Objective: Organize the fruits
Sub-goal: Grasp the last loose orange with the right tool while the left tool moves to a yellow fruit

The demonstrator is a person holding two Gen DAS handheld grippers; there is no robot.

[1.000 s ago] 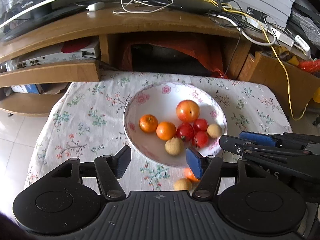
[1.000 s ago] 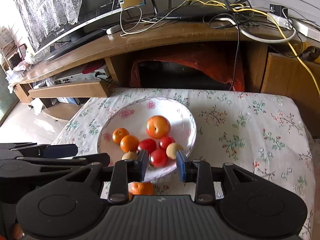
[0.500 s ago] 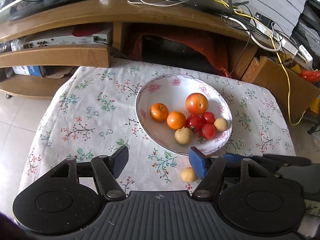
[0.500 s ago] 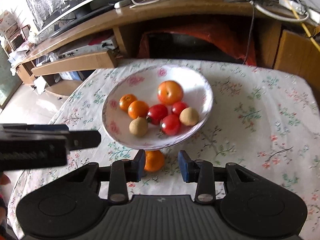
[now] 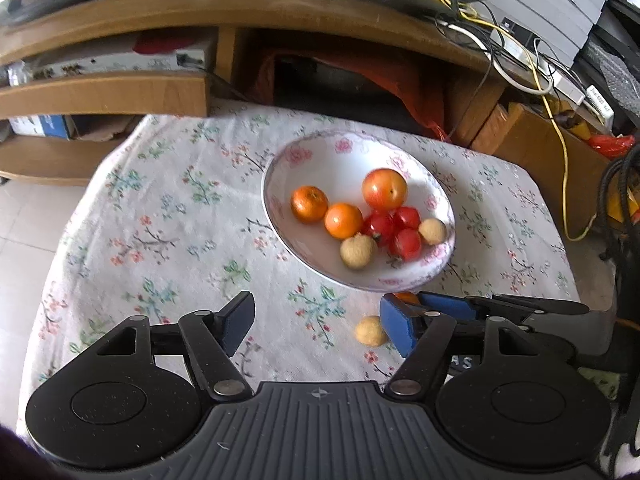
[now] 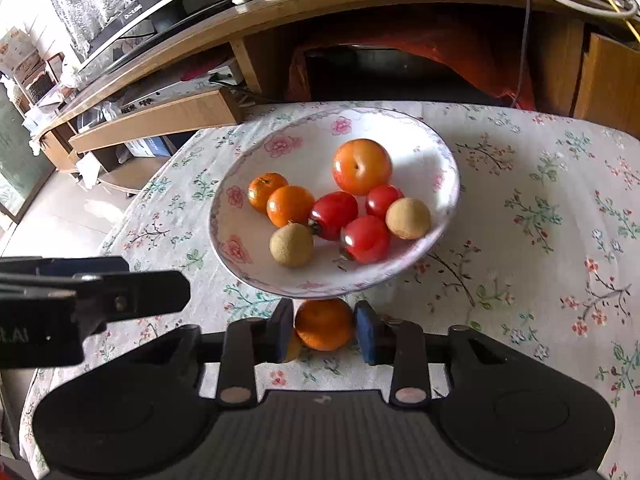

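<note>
A white floral bowl (image 5: 344,160) (image 6: 320,136) on the flowered cloth holds two tangerines, a large orange-red fruit (image 6: 362,166), three red tomatoes and two longans. In front of the bowl a loose tangerine (image 6: 325,320) rests on the cloth. My right gripper (image 6: 325,330) is closing, and both blue pads press on that tangerine. A loose longan (image 5: 371,331) lies beside it, just outside the right pad of my left gripper (image 5: 316,320). The left jaws are opening with nothing between them. In the left wrist view the right gripper's fingers (image 5: 444,303) hide most of the tangerine.
The flowered cloth (image 5: 180,220) covers a small table. Its edges drop to a tiled floor on the left. Behind the table stands a wooden TV stand (image 5: 280,8) with cables, a shelf and boxes. The left gripper (image 6: 92,292) reaches in from the left of the right wrist view.
The right gripper has come down: the tangerine was beyond its fingertips and now sits between the pads. The left gripper has shifted a little and its jaws stand slightly wider.
</note>
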